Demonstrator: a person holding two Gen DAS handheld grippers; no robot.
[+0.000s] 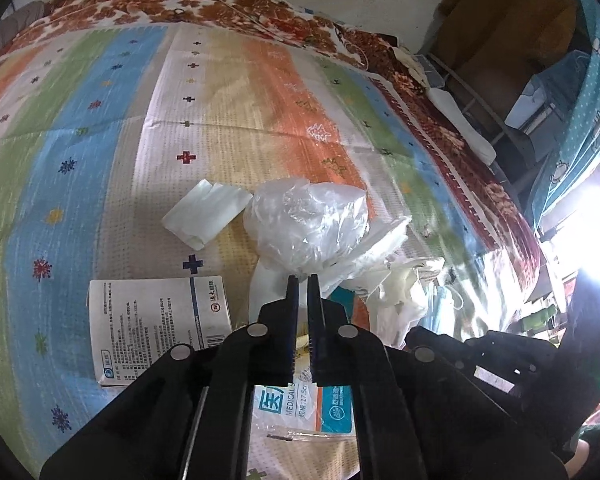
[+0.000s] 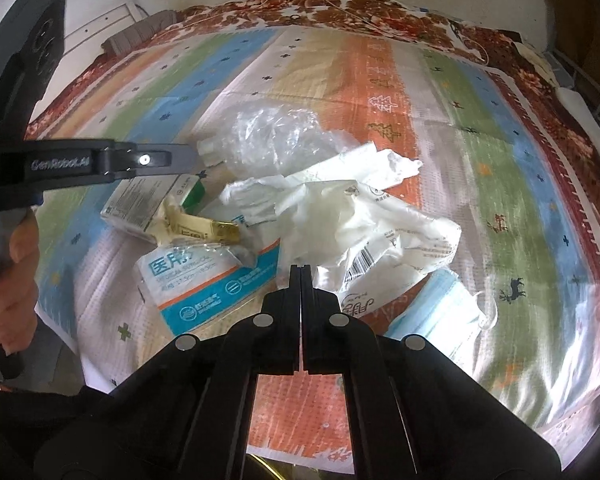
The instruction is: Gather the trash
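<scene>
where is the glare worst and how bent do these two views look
Left wrist view: a window at the right edge blows out to white and washes over the striped bedspread near it. Right wrist view: light is even, with small sheen on the clear plastic bag. Both views: fisheye bends the bedspread's stripes into arcs, with dark corners.

1. The trash pile lies on the striped mat (image 2: pixel 480 160), which covers the bed.
2. In the right wrist view, the crumpled plastic bag (image 2: pixel 276 136) sits at 12 o'clock of the pile.
3. The white bag (image 2: pixel 380 224) lies at centre, the face mask (image 2: pixel 440 308) at 4 o'clock.
4. The medical packet (image 2: pixel 204 284) lies at 8 o'clock, the small box (image 2: pixel 140 208) at 10 o'clock.
</scene>
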